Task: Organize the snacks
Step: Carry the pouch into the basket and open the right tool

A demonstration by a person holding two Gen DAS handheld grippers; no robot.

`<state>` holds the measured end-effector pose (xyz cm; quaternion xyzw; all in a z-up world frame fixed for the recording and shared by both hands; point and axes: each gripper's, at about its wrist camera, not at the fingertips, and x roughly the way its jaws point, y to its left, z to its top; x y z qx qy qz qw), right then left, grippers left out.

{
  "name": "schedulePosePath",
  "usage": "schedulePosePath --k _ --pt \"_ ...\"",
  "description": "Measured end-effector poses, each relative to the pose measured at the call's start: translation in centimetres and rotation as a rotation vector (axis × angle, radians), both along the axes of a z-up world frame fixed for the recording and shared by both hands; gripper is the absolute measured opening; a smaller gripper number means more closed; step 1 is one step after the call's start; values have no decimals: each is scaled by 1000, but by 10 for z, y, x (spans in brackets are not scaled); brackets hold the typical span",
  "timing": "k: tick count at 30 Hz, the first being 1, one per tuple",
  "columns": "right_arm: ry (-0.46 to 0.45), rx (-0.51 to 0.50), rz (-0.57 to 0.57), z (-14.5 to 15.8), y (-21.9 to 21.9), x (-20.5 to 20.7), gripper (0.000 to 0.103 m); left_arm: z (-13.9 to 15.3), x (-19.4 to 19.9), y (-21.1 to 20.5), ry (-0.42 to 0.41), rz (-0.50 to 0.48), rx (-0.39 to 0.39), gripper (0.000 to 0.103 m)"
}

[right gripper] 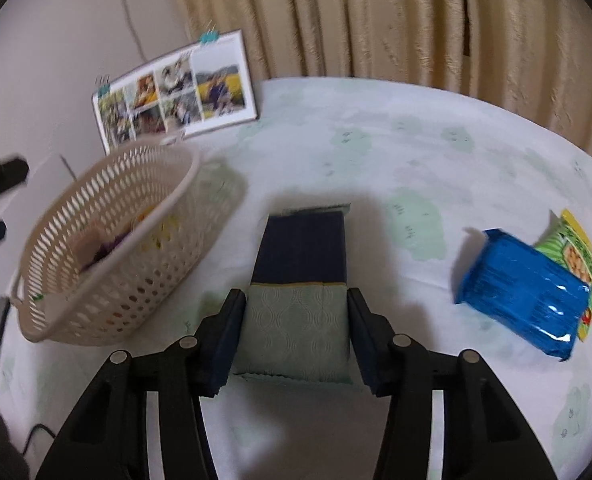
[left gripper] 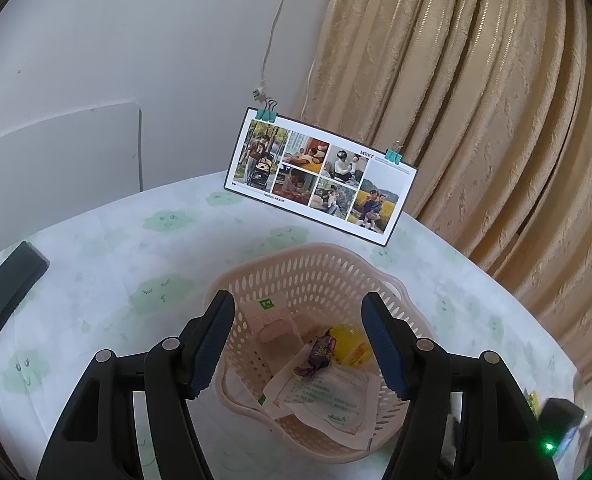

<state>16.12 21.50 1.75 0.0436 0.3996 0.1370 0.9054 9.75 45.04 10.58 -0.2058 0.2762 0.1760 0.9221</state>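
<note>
Right tool (right gripper: 296,320) clamps navy-and-green snack packet (right gripper: 302,276) at its soft, light near end | left tool (left gripper: 298,344) gapes empty over basket (left gripper: 316,268) | desk (right gripper: 376,160).

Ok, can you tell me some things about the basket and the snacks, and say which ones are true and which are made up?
1. The pink basket already has snacks in it. True.
2. The left tool is squeezing a purple candy. False: it is open above the basket; the purple candy lies inside.
3. The right tool has a navy and pale green packet between its fingers. True.
4. The blue packet is in the basket. False: it lies on the table, overlapping a green packet.
</note>
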Motion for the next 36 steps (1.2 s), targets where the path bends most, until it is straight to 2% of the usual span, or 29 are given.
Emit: schedulePosePath --k 4,13,19,23,27,29,36 --pt "-26 66 -27 15 -14 -2 47 0 0 -1 0 4 7 67" --pt "-152 147 -36 61 -17 -15 47 0 0 1 -7 18 6 67" --pt "-190 193 51 81 6 -17 47 3 -5 3 -22 45 6 67" --pt "-175 230 117 84 26 -12 47 6 -12 9 -45 87 7 67" --pt "-147 283 190 83 44 -5 52 7 -17 16 -60 119 -7 67" --pt "-135 302 192 80 46 -4 57 7 -19 21 -66 139 -24 67" --pt "-111 321 151 68 28 -6 57 6 -17 19 -58 132 -22 67"
